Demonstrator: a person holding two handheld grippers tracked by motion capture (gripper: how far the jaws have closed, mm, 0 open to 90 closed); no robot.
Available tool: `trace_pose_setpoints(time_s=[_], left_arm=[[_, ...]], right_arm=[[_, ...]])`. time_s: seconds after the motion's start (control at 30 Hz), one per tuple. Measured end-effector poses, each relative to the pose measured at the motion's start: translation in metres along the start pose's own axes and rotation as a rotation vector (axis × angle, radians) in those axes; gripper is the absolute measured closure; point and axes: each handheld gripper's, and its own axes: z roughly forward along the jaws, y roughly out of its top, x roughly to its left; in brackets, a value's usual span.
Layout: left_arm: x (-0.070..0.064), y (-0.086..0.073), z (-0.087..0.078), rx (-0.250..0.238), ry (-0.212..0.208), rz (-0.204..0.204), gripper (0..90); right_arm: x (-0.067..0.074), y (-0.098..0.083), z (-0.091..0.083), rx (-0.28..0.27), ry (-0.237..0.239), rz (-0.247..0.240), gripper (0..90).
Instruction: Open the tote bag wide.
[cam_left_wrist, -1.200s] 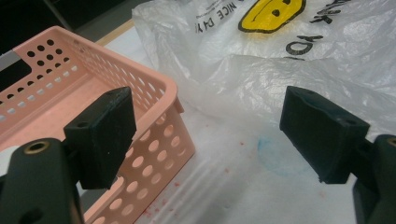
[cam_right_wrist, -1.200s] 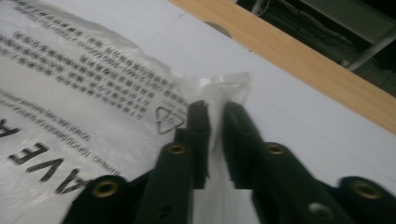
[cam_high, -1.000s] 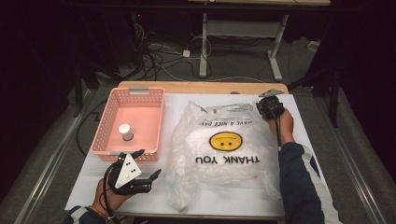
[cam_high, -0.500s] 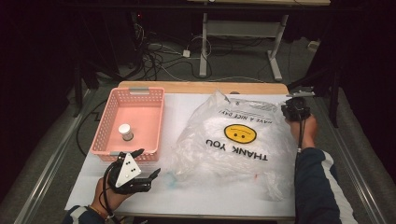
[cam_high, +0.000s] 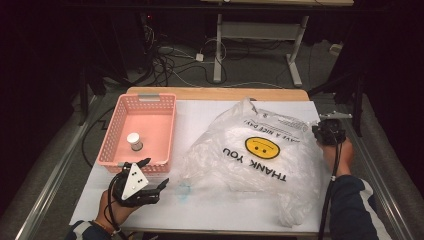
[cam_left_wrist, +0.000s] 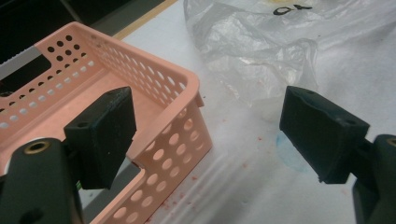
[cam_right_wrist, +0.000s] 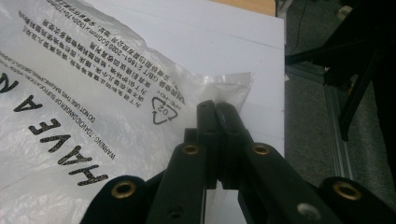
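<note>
plastic bag (cam_high: 260, 155) "THANK YOU", "HAVE A NICE DAY", smiley

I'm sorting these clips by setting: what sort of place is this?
Probably a lab or workshop set up for recording. A white-covered table stands in a dark room, loose cables trail over the floor behind it, and a metal-legged bench stands farther back.
</note>
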Motion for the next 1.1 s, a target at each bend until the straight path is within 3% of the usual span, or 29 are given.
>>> trace_pose_setpoints(time_s=[0.17,0.27,0.3,0.33,0.37,0.5,0.63,0.67,0.77,0.87,0.93,1.0,1.1], left_arm=[[0.002,-0.001,-0.001,-0.004,-0.003,-0.002,18.0],[0.001,0.0,-0.001,-0.002,-0.001,0.009,18.0],[0.0,0.0,-0.002,-0.003,-0.001,0.009,18.0],[0.0,0.0,-0.002,-0.006,-0.002,0.01,18.0],[0.0,0.0,-0.003,-0.007,0.0,0.013,18.0],[0.0,-0.001,-0.004,-0.006,0.006,0.016,18.0],[-0.001,-0.002,-0.004,-0.002,0.006,0.016,17.9],[-0.002,-0.002,-0.004,-0.001,0.006,0.018,18.0],[-0.003,-0.001,-0.004,0.004,0.006,0.023,18.0],[-0.003,-0.001,-0.003,0.008,0.005,0.024,18.0],[-0.004,-0.001,-0.003,0.01,0.004,0.025,17.9],[-0.004,-0.002,-0.003,0.014,0.002,0.027,18.0],[-0.004,-0.002,-0.002,0.017,-0.002,0.029,18.0]], right_arm=[[0.013,-0.016,-0.014,0.004,0.012,-0.027,89.0],[0.021,-0.021,-0.023,0.023,0.025,-0.082,79.5],[0.024,-0.02,-0.031,-0.002,0.037,-0.083,70.4],[0.024,-0.02,-0.031,-0.002,0.037,-0.083,70.4],[0.025,-0.019,-0.037,-0.023,0.056,-0.084,64.8],[0.047,-0.011,-0.072,-0.16,0.194,-0.141,58.9],[0.085,-0.006,-0.103,-0.244,0.363,-0.244,54.9],[0.098,-0.006,-0.109,-0.256,0.427,-0.285,54.4],[0.132,-0.008,-0.115,-0.24,0.573,-0.363,51.7],[0.172,-0.015,-0.112,-0.186,0.662,-0.455,49.4],[0.19,-0.019,-0.112,-0.169,0.682,-0.517,48.5],[0.206,-0.023,-0.11,-0.142,0.727,-0.552,48.3],[0.22,-0.03,-0.102,-0.097,0.739,-0.587,48.7]])
